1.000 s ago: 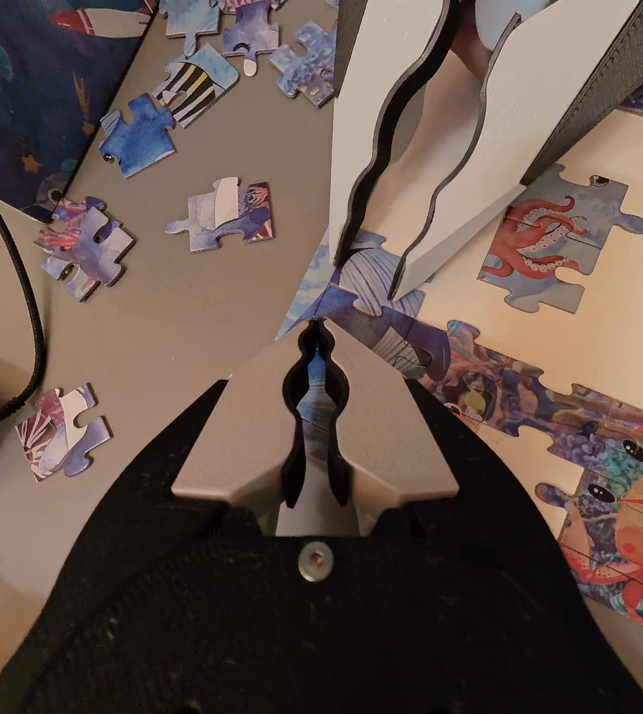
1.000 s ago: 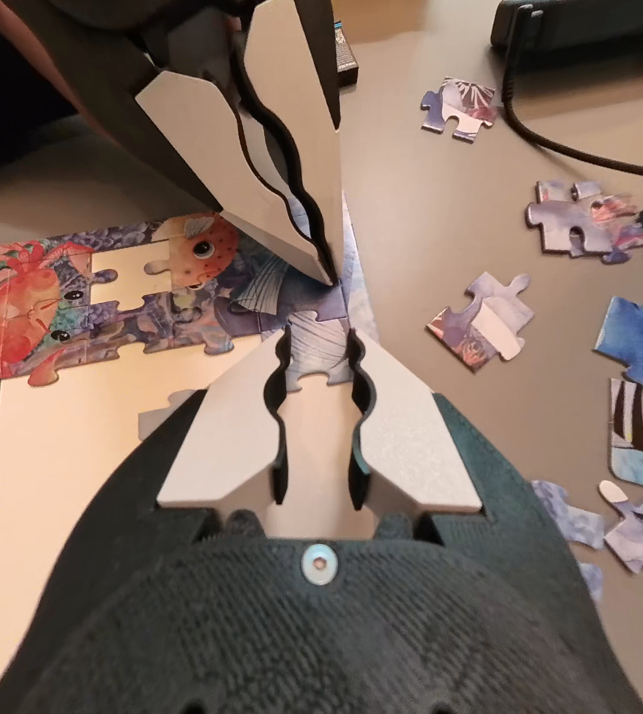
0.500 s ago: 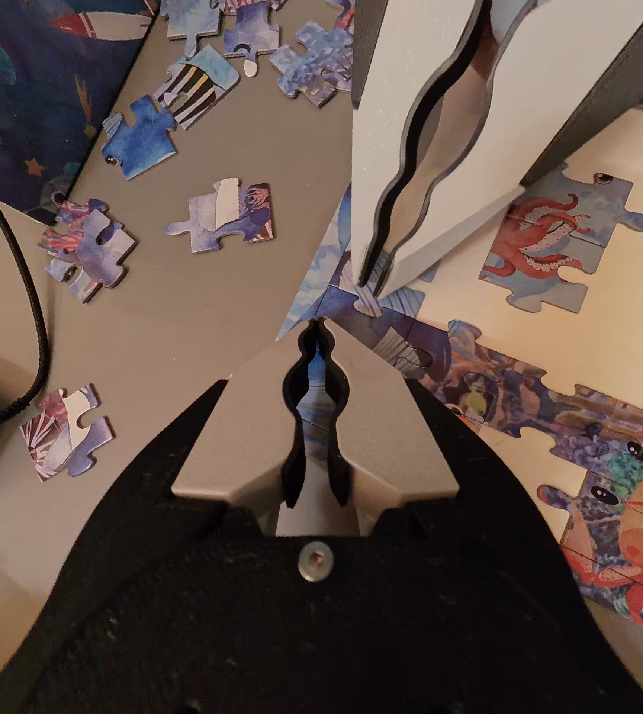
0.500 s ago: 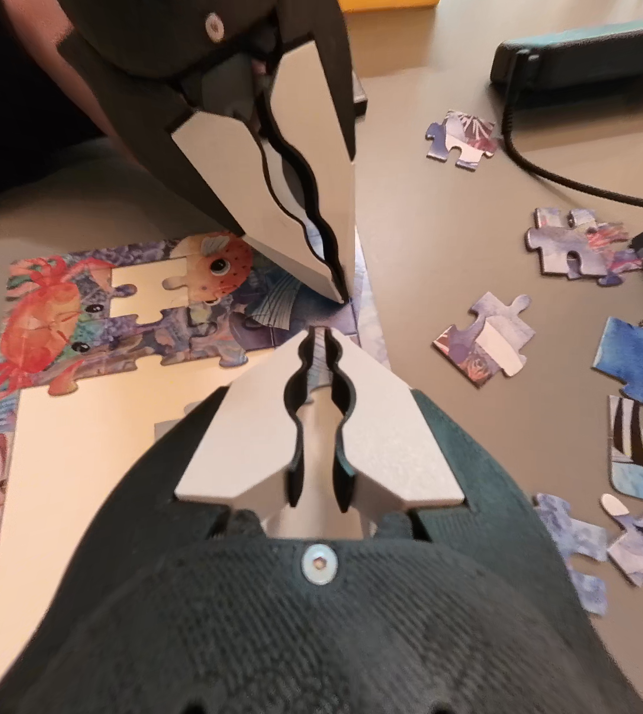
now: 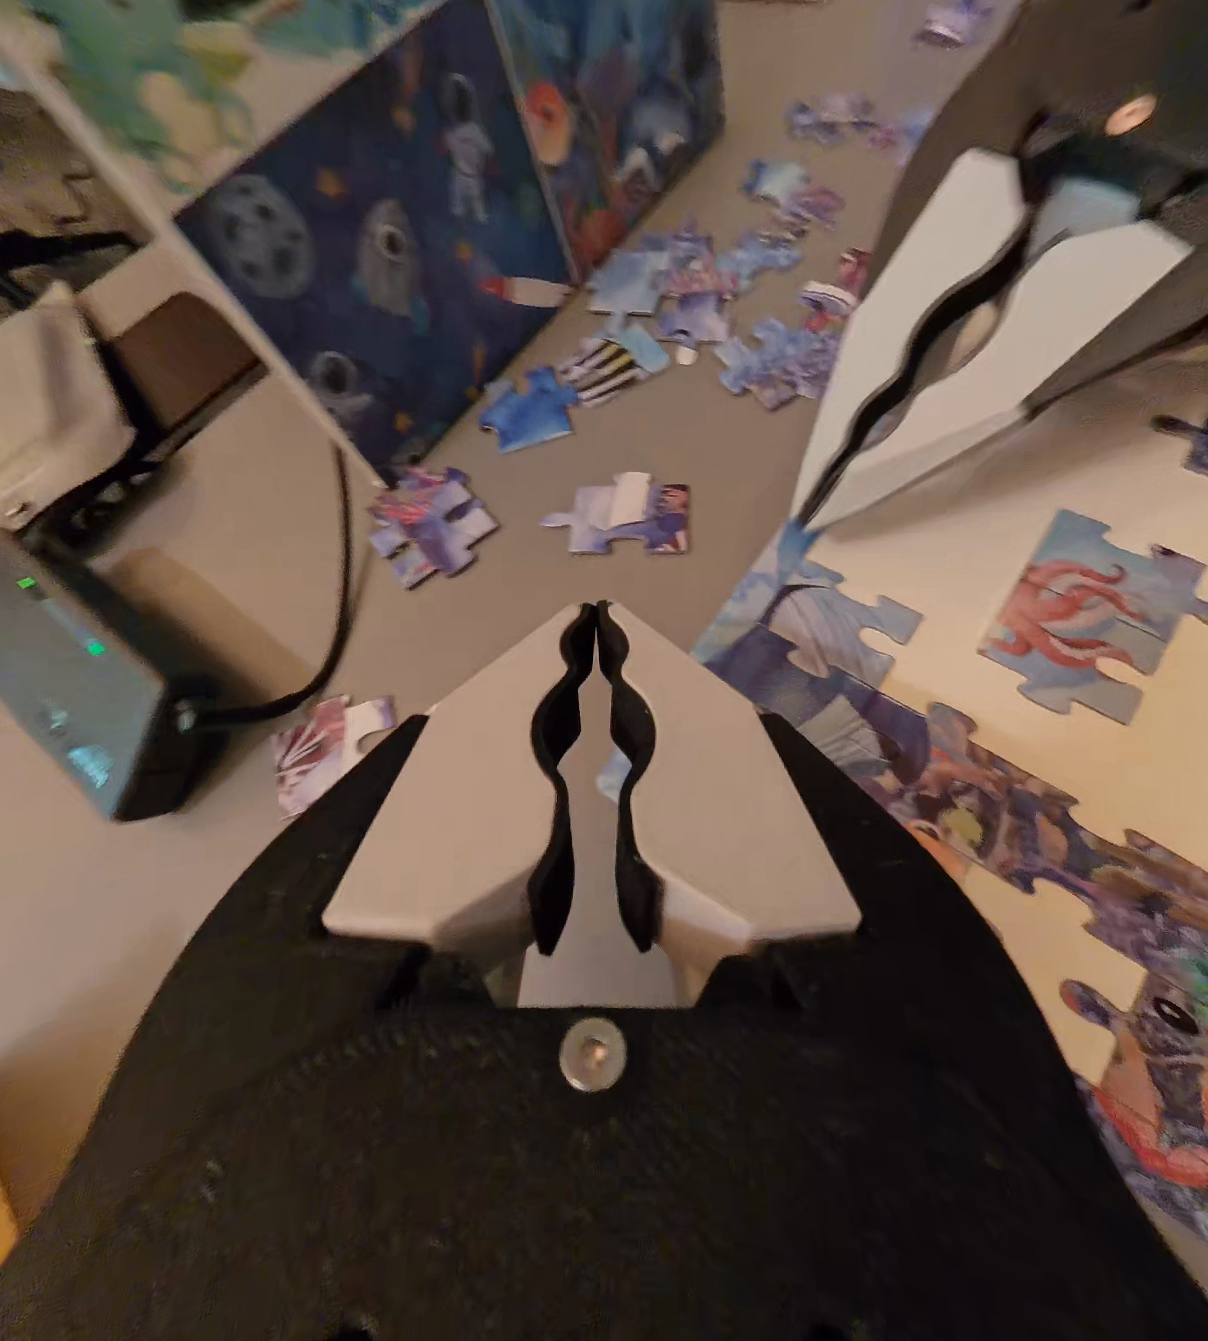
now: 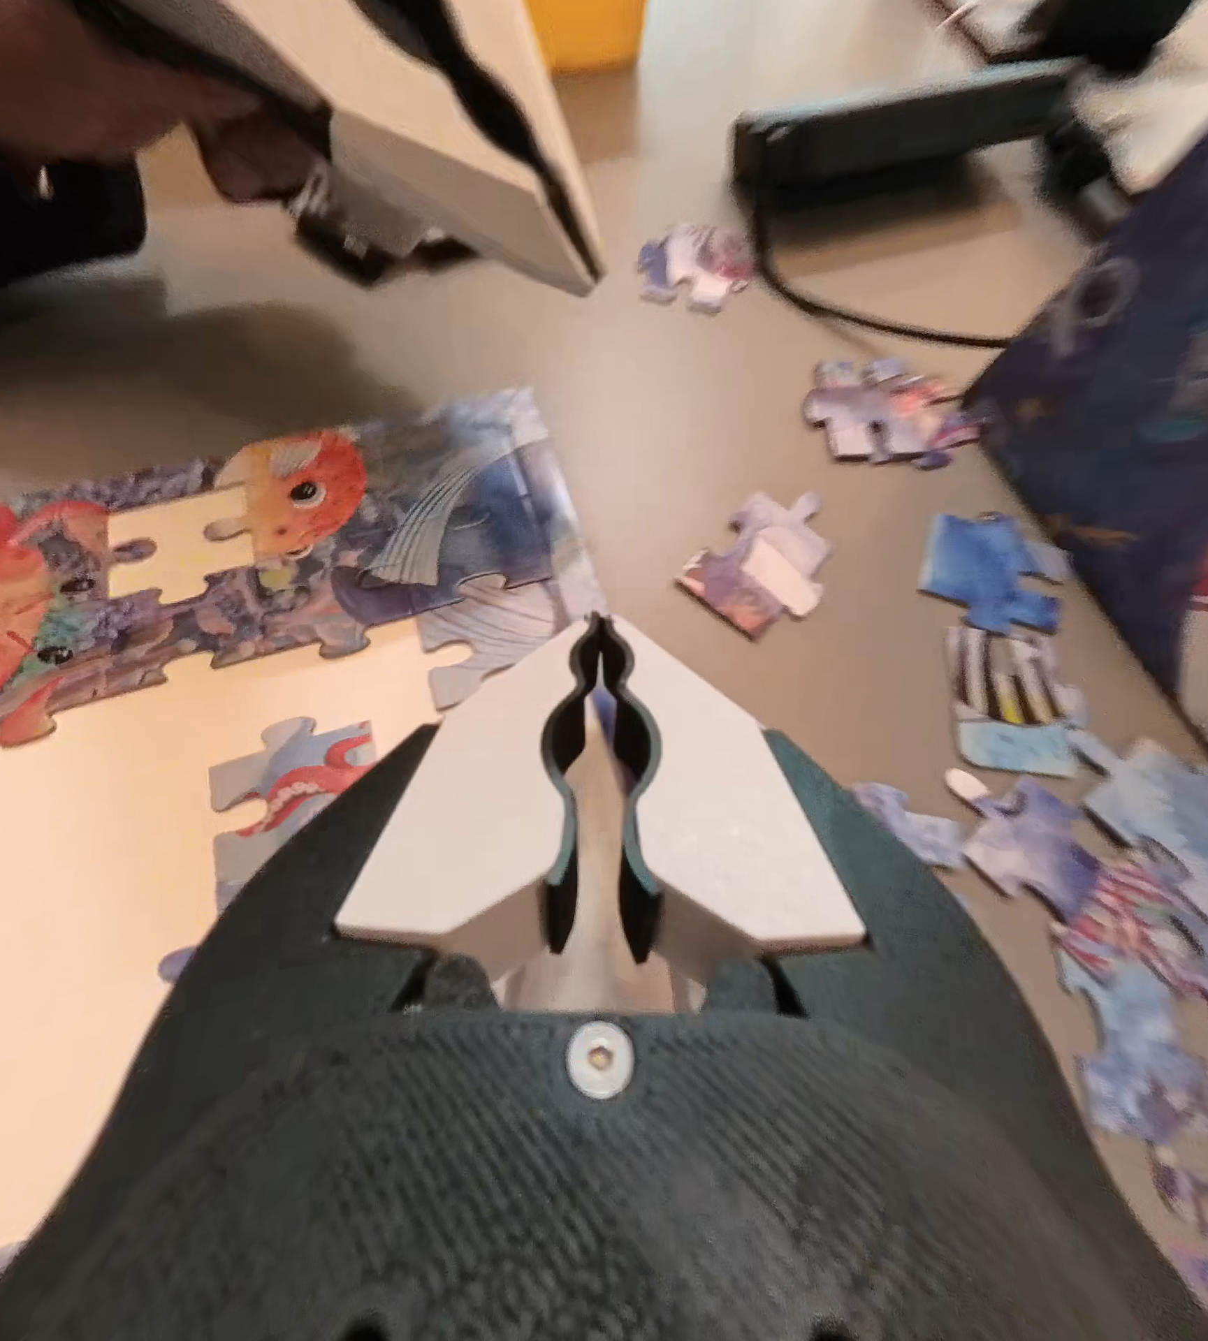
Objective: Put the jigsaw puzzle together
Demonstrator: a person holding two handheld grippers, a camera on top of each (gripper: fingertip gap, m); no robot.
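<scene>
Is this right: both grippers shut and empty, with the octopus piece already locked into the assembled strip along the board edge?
Not quite. The octopus piece lies alone on the bare board, apart from the assembled strip; the left wrist view shows it. Left gripper and right gripper are shut and empty.

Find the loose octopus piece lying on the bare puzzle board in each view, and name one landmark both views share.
Left wrist view: the octopus piece lies right of centre on the cream board, apart from the joined pieces.
Right wrist view: octopus piece at left of centre, partly hidden behind the right gripper.
Shared landmark: the loose striped piece on the grey table.
</scene>
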